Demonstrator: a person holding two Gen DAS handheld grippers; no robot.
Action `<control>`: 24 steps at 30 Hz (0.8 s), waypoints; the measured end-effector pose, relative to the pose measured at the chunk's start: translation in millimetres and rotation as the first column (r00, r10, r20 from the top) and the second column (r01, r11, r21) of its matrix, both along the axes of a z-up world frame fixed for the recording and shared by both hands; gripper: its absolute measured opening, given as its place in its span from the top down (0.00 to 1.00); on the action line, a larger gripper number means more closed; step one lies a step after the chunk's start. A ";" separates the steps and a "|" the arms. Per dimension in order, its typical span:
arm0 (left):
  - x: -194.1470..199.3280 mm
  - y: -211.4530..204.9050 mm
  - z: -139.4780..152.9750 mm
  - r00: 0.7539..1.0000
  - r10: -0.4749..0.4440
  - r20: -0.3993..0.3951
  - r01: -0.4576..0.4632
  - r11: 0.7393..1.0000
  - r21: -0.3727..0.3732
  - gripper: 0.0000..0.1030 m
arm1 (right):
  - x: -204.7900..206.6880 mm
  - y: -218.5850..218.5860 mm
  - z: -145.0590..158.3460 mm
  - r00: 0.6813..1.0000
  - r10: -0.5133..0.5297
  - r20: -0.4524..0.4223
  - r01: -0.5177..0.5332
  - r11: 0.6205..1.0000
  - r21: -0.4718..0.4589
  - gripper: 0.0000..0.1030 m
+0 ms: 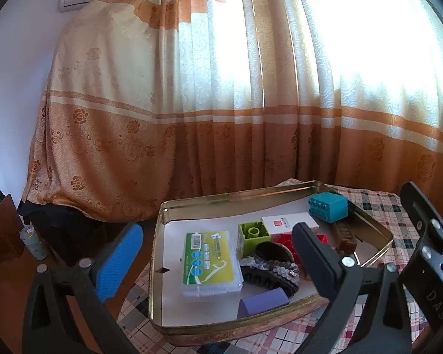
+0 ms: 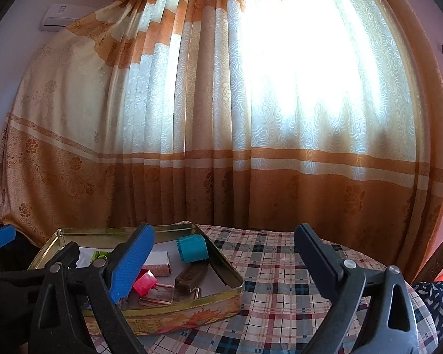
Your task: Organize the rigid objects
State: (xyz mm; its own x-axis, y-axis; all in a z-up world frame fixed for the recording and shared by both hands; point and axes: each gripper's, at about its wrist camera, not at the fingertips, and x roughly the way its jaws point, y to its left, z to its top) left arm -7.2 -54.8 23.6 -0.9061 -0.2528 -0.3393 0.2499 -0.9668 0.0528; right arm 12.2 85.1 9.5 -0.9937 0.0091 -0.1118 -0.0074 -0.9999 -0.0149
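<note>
A shallow metal tin [image 1: 159,253] sits on the plaid tablecloth [image 2: 280,265]. In it lie a green floss-pick box [image 1: 211,261], a green brick [image 1: 252,236], a white box [image 1: 289,221], a teal brick [image 1: 329,206], a red brick [image 1: 286,243], a brown comb [image 1: 347,237], a dark hair claw [image 1: 268,268] and a purple block [image 1: 264,302]. My left gripper [image 1: 218,253] is open and empty above the tin's near side. My right gripper [image 2: 224,253] is open and empty, to the right of the tin [image 2: 221,290]; the teal brick [image 2: 192,247] shows there too.
An orange and cream curtain [image 1: 192,103] hangs behind the table. Dark furniture [image 1: 0,230] and a patterned cup [image 1: 34,242] stand on the floor at the left. The right gripper's body [image 1: 428,242] is close on the right in the left wrist view.
</note>
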 end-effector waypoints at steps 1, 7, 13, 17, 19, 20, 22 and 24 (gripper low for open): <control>0.2 -0.2 -0.2 1.000 0.000 0.001 0.000 1.000 0.001 0.00 | 0.5 0.1 -0.4 1.000 0.001 0.000 -0.001 1.000 0.000 0.05; 0.0 -0.5 -0.5 1.000 0.000 0.011 0.000 1.000 0.006 0.00 | 1.1 1.6 0.1 1.000 0.002 0.004 -0.002 1.000 0.001 0.05; -1.1 0.9 -1.3 1.000 0.000 0.019 0.000 1.000 0.008 0.00 | 0.9 2.1 -0.8 1.000 -0.001 0.005 0.001 1.000 -0.002 0.05; -0.8 1.5 -1.6 1.000 0.000 0.022 0.000 1.000 0.006 0.00 | 1.1 3.1 -0.9 1.000 -0.005 0.008 0.005 1.000 -0.005 0.05; -0.6 2.1 -1.9 1.000 0.002 0.022 -0.002 1.000 0.006 0.00 | 1.4 3.4 -0.7 1.000 -0.006 0.007 0.006 1.000 -0.006 0.05; -0.5 2.3 -1.9 1.000 0.003 0.022 -0.003 1.000 0.006 0.00 | 1.6 3.3 -0.7 1.000 -0.007 0.006 0.007 1.000 -0.005 0.05; 0.0 2.1 -2.3 1.000 0.002 0.021 -0.002 1.000 0.004 0.00 | 1.8 3.3 -0.7 1.000 -0.006 0.005 0.006 1.000 -0.005 0.05; 0.1 2.1 -2.9 1.000 0.003 0.021 -0.003 1.000 0.002 0.00 | 1.5 3.3 -0.8 1.000 -0.006 0.007 0.006 1.000 -0.005 0.05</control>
State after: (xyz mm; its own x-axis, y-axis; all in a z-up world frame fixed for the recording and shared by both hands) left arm -7.1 -52.7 20.7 -0.8980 -0.2545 -0.3589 0.2516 -0.9662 0.0558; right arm 13.7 88.4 8.7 -0.9928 0.0143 -0.1186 -0.0132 -0.9999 -0.0102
